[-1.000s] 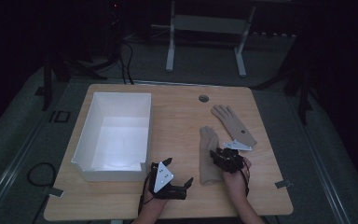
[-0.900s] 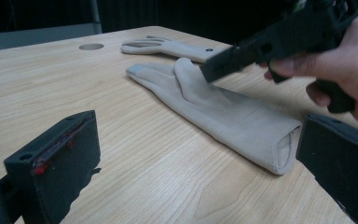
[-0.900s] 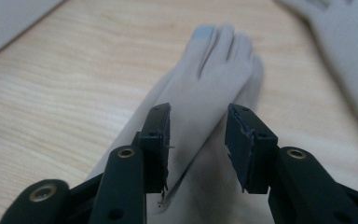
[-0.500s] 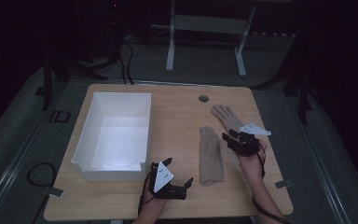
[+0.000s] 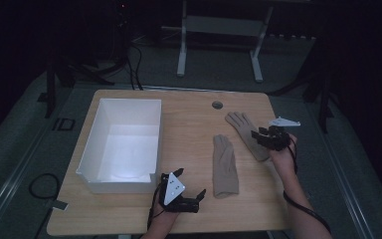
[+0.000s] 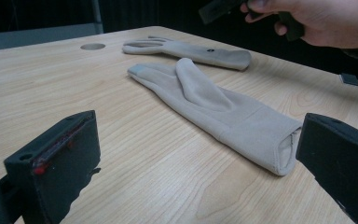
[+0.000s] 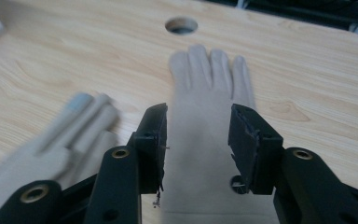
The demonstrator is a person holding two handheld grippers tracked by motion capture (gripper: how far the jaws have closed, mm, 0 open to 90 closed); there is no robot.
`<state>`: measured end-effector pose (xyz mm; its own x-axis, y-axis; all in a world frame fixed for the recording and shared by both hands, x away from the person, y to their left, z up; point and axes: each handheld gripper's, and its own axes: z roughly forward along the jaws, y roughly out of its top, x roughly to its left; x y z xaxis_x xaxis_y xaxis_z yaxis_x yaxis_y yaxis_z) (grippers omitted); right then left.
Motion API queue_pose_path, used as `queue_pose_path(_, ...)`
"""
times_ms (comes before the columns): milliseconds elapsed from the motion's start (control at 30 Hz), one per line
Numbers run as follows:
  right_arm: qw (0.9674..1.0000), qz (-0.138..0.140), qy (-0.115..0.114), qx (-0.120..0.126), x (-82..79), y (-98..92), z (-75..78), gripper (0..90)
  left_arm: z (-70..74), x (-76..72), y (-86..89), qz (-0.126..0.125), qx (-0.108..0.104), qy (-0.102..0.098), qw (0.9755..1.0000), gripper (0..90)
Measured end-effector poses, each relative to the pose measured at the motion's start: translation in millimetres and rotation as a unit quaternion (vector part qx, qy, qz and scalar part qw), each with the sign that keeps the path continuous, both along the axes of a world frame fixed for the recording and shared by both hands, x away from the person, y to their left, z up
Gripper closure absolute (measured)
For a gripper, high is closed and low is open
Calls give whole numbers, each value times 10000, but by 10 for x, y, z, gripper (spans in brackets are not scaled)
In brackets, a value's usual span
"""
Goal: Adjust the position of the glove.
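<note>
Gloves lie near the counter's right edge. Right tongs (image 7: 197, 144) hover over the far glove (image 5: 246, 133), jaws parted and just opening, nothing gripped; next, descend and pinch its cuff. Left tongs (image 5: 190, 193) rest open by the near glove (image 5: 225, 167).

near glove (image 7: 37, 154) blurred at lower left of my right gripper view, far glove's cuff (image 7: 205, 205) cut off by bottom edge

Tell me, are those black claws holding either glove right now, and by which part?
Nothing is held. The right gripper hovers with open jaws over the far glove, its jaws having just been opening. The left gripper sits open by the cuff of the near glove.
</note>
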<state>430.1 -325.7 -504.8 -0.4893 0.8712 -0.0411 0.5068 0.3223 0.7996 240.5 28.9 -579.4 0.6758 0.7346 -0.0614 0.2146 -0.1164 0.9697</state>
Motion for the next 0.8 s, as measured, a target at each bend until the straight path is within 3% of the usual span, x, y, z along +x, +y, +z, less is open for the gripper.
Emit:
queue_pose_path(100, 9998, 66, 51, -165, 88, 5, -35, 533, 0, 1, 0, -7, -7, 2, 10000, 1)
queue_pose_path(467, 9995, 49, 307, -93, 368, 63, -221, 468, 0, 4, 6, -6, -25, 19, 10000, 1)
queue_pose_path(567, 9993, 84, 316, -203, 418, 75, -298, 471, 0, 3, 7, -10, -21, 17, 10000, 1)
queue_pose_path(800, 9989, 39, 429, -204, 502, 53, -507, 517, 0, 2, 7, 1, -21, 17, 10000, 1)
